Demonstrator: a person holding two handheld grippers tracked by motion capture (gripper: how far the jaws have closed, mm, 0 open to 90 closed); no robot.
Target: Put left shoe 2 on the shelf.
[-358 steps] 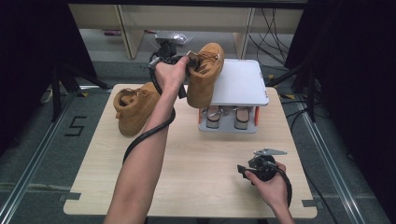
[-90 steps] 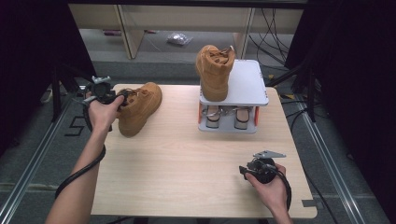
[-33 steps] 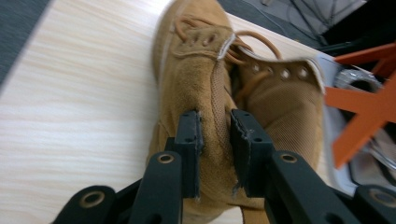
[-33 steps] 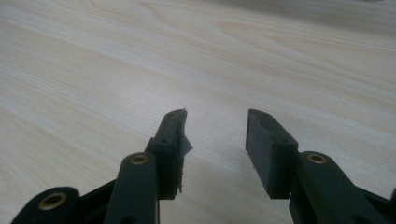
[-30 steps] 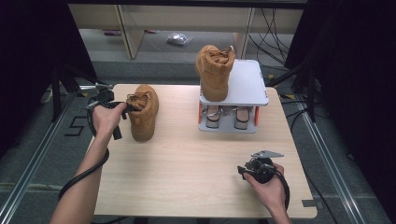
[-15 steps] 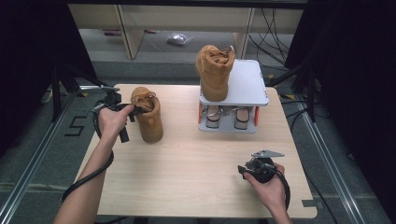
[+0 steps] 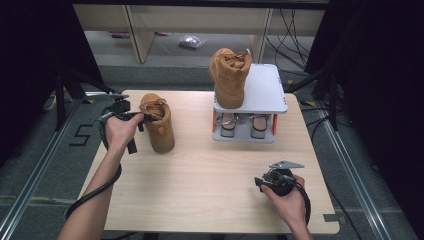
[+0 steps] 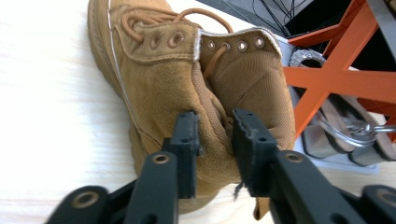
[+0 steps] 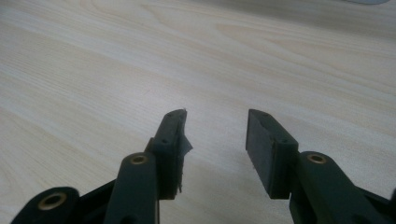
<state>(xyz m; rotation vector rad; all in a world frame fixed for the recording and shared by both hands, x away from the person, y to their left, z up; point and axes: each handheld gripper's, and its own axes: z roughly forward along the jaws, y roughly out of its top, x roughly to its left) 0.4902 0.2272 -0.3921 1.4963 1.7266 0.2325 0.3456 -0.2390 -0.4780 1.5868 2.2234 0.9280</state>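
Observation:
A tan suede boot [image 7: 159, 127] stands upright on the wooden table [image 7: 200, 170], left of middle. My left gripper [image 7: 142, 118] reaches it from the left. Its jaws straddle the boot's rear collar [image 8: 215, 135], one pad outside on the suede [image 8: 163, 88], one inside. They have just been opening, with the collar still between them and the grip looking slack. The matching boot [image 7: 230, 75] stands on a white raised stand [image 7: 265, 92]. My right gripper [image 7: 260, 182] rests low over the table's near right, jaws apart [image 9: 215, 135] with nothing between them.
A pair of sandals [image 7: 242, 125] sits under the white stand, whose frame is orange [image 8: 336, 79]. Cables trail from both grippers. Dark frames and rails flank the table; shelving and floor lie beyond its far edge.
The left hand brought the boot a little right and toward the near side, and it now stands on its sole. The right hand has not moved.

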